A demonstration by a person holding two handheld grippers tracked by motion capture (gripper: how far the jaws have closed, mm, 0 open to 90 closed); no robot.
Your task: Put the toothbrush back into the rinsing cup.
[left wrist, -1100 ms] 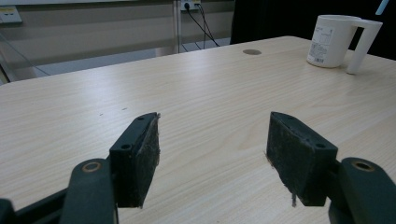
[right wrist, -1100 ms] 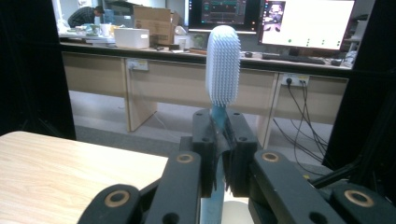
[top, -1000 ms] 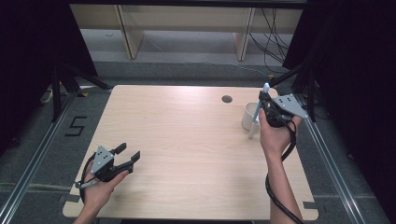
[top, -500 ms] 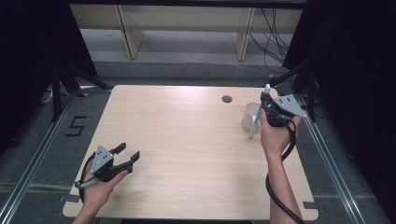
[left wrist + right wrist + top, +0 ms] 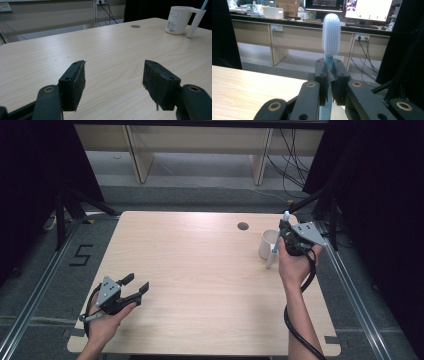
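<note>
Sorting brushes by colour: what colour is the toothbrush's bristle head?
White, on a blue handle; clearest in the right gripper view: toothbrush.

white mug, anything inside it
The white mug looks empty from above, its bottom hidden. The toothbrush is clamped in the right tongs beside it, lower handle covered.

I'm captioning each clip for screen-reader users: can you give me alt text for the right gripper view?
The right hand-held gripper is shut on the blue handle of a toothbrush, whose white bristled head stands upright above the black jaws. A corner of the light wooden table lies at lower left, with desks and lit monitors behind.
</note>
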